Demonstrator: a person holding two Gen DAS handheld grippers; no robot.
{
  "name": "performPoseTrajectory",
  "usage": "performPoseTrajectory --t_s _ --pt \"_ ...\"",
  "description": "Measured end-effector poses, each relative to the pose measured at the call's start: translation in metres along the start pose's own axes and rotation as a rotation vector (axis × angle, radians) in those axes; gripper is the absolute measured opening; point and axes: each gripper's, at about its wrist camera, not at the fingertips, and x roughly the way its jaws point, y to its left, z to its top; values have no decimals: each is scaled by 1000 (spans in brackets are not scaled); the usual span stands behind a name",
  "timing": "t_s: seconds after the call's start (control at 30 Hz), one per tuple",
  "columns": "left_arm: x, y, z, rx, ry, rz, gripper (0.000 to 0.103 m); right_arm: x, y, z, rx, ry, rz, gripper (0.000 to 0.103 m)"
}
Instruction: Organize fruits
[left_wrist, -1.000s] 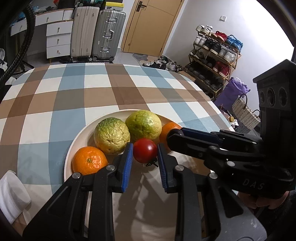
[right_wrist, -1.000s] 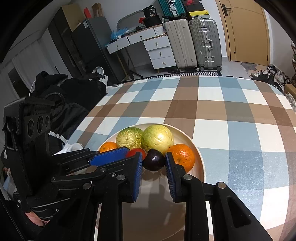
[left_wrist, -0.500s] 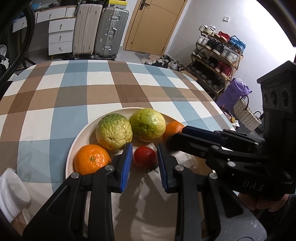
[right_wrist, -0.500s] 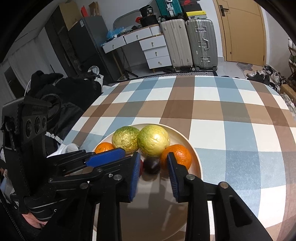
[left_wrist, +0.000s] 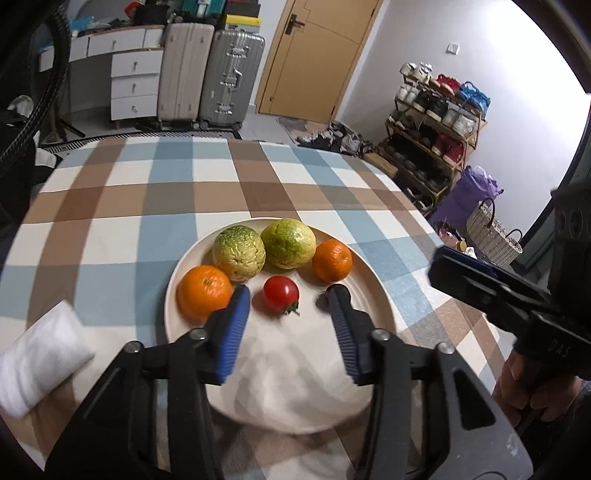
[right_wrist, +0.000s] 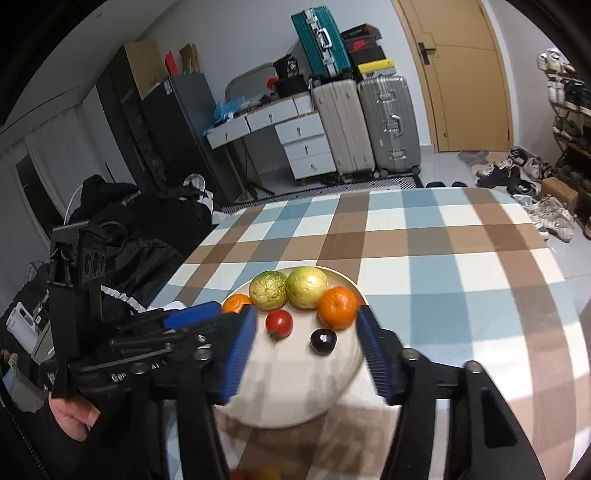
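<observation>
A round worktop (left_wrist: 122, 206) is covered by a checked cloth of blue, brown and white squares. A cream plate (left_wrist: 373, 291) is set on it near the front edge, and all the fruit is gathered on this plate. Two knobbly yellow-green fruits (left_wrist: 239, 252) (left_wrist: 289, 242) are placed side by side at the back of the plate, touching each other. An orange (left_wrist: 204, 291) is seen at the left, touching the nearer green fruit, and a smaller orange (left_wrist: 332, 260) is seen at the right, just beside the other green one. In front of them a red tomato (left_wrist: 281, 293) is laid on bare plate, and in the right wrist view a dark plum (right_wrist: 323, 341) is found to its right, apart from it. A folded white cloth (left_wrist: 40, 358) is laid on the worktop left of the plate. The left gripper (left_wrist: 290, 301) is held low over the plate with its blue fingers (left_wrist: 232, 328) spread wide and nothing gripped; the tomato is framed between them, untouched. The right gripper (right_wrist: 306, 325) is likewise held wide open and empty, with tomato and plum between its fingers (right_wrist: 373, 347).
</observation>
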Motion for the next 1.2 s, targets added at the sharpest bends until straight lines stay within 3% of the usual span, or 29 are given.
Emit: performPoseTrajectory --t_s 0.17,0.4,0.9,1.2 --pt "-36 -14 -15 21 -35 21 46 -40 6 -17 13 -68 -5 87" --pt "-86 -35 -33 39 -111 70 74 -88 24 -40 -5 -163 -19 102" --pt "-169 -64 -78 40 -213 151 102 -142 65 -78 -71 -221 -19 103" --pt "-194 -67 -109 13 -230 171 102 -153 68 -102 -67 -220 -15 103"
